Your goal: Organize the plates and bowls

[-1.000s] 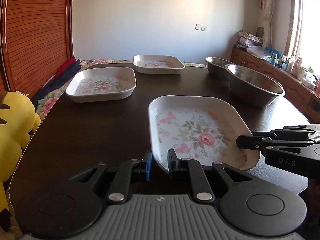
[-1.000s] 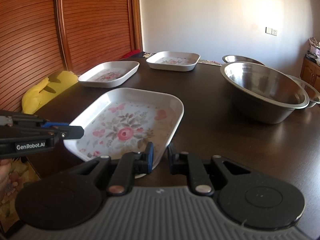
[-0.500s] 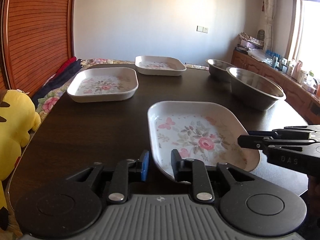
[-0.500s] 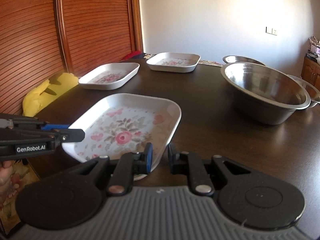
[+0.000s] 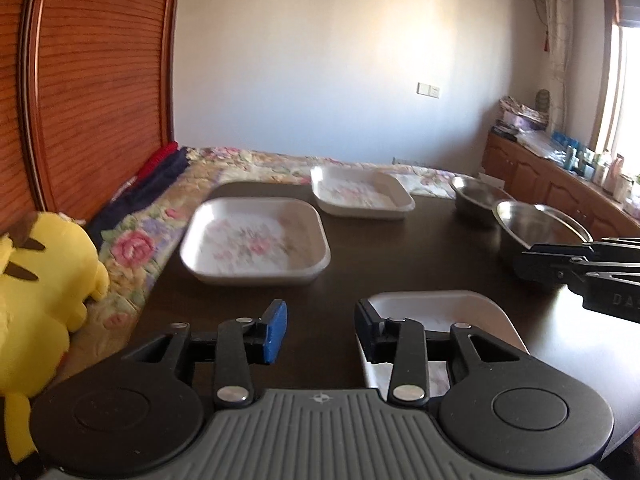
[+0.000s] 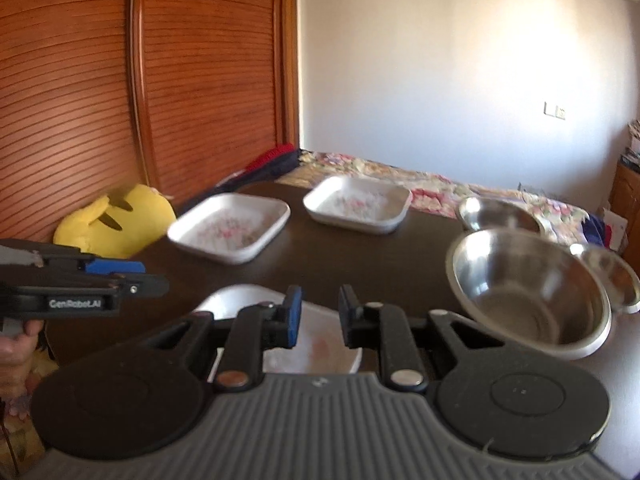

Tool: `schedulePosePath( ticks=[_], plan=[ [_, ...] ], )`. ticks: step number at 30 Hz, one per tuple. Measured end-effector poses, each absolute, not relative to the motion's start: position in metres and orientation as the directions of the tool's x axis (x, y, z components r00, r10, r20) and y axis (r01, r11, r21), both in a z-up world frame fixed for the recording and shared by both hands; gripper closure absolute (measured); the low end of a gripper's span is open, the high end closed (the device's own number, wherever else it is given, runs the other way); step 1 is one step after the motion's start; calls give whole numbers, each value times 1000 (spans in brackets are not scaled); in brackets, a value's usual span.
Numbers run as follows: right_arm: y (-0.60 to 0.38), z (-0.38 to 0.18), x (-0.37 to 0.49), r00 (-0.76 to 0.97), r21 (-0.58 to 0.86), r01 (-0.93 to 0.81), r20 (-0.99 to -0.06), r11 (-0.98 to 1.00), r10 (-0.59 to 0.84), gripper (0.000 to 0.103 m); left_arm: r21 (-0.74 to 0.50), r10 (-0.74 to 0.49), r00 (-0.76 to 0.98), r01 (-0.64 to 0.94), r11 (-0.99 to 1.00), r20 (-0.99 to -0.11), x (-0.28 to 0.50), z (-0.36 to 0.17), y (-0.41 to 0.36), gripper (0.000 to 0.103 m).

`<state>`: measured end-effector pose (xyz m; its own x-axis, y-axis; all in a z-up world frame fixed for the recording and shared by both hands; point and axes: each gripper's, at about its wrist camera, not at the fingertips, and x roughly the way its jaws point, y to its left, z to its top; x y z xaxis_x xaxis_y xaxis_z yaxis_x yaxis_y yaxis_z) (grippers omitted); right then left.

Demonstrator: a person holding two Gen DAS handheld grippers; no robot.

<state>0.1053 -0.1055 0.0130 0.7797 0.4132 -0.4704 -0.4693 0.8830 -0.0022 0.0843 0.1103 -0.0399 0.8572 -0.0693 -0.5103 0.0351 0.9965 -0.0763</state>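
Both grippers are letting go: the left gripper (image 5: 321, 330) is spreading its jaws, nothing between them, and the right gripper (image 6: 319, 317) is parting more narrowly, also empty. Just below them the near floral plate (image 5: 440, 306) lies on the dark table (image 5: 360, 260). Two more plates (image 5: 256, 240) sit ahead, steel bowls (image 6: 528, 292) to the right.

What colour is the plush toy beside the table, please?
Yellow plush toy, with dark brown marks; left wrist view shows it best.

near plate (image 5: 452, 312) half hidden behind jaws (floral print blurred on others).
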Motion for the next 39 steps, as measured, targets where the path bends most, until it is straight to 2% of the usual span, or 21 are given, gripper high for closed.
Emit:
schedulePosePath(
  ticks=[3,5,7,9,12,15,27,31,39],
  plan=[
    [-97,20,116,774,-8,-491,-462,871,432,71,-66,-48,864,17,998,-502,95,-31,120,57],
    [-89,24,125,769,-13,-504,-462,863,442,71,-57,-35,865,7,998,-501,101,-28,127,55],
    [-84,27,131,762,-14,-514,-465,857,450,71,-50,-26,865,1,999,-501,109,-24,135,48],
    [-76,29,140,754,-15,-525,-471,851,457,70,-44,-15,864,-8,999,-503,118,-23,142,47],
    [-65,30,154,742,-9,-536,-481,844,467,62,-39,-7,861,-15,999,-509,131,-21,153,44],
    [-56,29,167,728,6,-543,-495,840,474,62,-25,6,860,-22,999,-511,145,-19,164,42],
    [-16,17,210,658,53,-569,-569,820,493,62,-1,1,832,-3,1000,-554,186,-31,196,42],
    [-6,8,224,635,69,-570,-596,819,492,62,-11,-6,816,0,1000,-577,198,-39,205,50],
    [9,-12,247,594,98,-556,-648,825,477,62,-21,-11,793,-3,1000,-610,215,-54,218,55]
  ],
)
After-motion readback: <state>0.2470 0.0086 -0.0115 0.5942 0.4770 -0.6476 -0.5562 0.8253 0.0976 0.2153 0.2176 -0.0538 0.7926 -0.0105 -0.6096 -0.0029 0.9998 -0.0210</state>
